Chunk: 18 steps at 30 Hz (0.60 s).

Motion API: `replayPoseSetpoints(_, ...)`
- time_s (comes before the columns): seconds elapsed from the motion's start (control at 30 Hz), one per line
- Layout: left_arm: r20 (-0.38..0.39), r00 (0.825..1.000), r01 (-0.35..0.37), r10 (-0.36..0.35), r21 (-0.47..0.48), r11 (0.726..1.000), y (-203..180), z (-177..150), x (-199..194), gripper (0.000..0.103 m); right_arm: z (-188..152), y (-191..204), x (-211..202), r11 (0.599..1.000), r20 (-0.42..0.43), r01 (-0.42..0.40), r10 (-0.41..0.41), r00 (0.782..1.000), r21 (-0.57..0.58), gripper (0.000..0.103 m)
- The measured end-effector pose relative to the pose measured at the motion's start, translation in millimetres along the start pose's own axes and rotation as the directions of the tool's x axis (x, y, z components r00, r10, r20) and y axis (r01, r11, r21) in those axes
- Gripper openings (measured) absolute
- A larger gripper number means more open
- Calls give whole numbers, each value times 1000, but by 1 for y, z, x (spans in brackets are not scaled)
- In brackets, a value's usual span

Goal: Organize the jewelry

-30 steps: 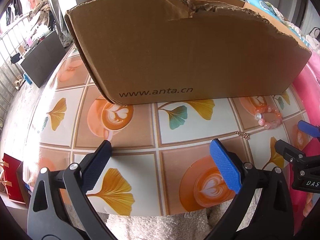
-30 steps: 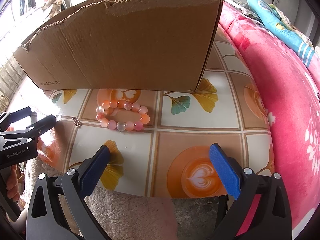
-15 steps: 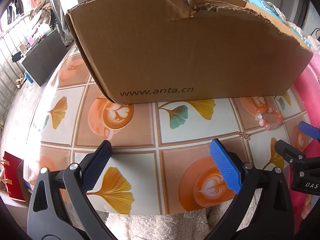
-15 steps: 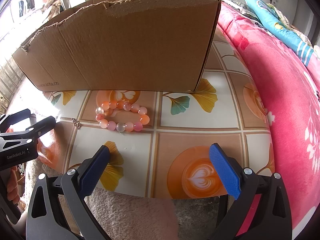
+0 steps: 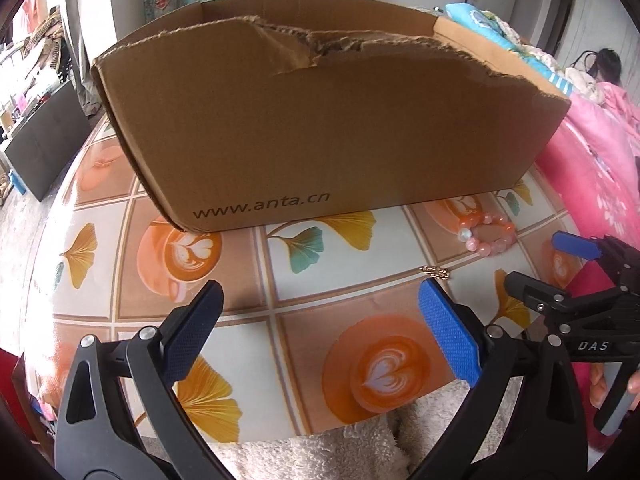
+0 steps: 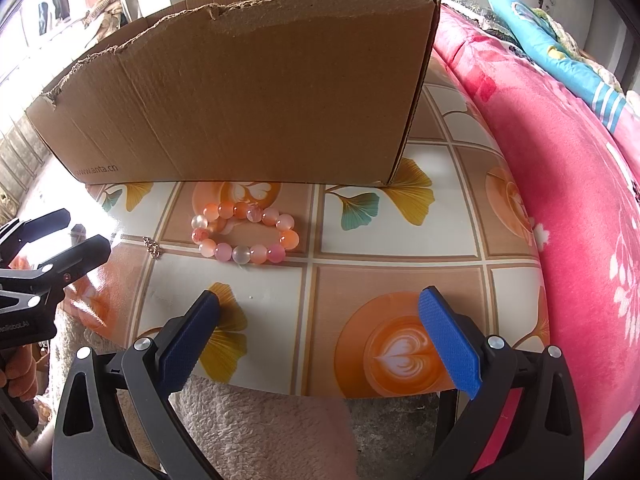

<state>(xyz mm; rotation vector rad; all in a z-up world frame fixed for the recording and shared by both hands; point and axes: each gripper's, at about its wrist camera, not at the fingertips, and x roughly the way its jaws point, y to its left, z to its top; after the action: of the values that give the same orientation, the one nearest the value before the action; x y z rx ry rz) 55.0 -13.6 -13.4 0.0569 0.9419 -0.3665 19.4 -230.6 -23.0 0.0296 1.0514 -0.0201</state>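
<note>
- Patterned tablecloth (image 6: 400,240) with coffee cups and leaves covers the table; a torn cardboard box (image 6: 248,92) stands at its back.
- Since a second ago the bead bracelet (image 6: 245,233) and the small gold chain (image 6: 152,247) have not moved; they lie just in front of the box.
- Compared with then, the left gripper (image 5: 320,332) is a little higher, so the open top of the box shows; its jaws are wide apart and empty.
- Right gripper (image 6: 320,330) is also spread and empty, near the bracelet.
- I judge the picking is not yet begun.

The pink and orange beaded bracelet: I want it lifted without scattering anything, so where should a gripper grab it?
Pinch the near strand of the pink and orange beaded bracelet, coming from above with the open right gripper. It lies flat as an open loop, so one finger can drop inside, one outside. The cardboard box crowds the far side.
</note>
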Motion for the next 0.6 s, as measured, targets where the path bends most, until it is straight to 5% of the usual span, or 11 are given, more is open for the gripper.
replayPoseSetpoints(0.17,33,993,111,-114,98,989,-21,3,-6,50,0,1,-1,1000,-1,0,0,1000,-1,97)
replayPoseSetpoints(0.33,15,984,174,-179,155,972,-37,5,2,26,0,1,-1,1000,-2,-1,0,1000,-2,97)
replayPoseSetpoints(0.6,-16,986,163,-164,232,959,-59,-3,13,16,-1,1,-1,1000,-1,1,-1,1000,-4,97)
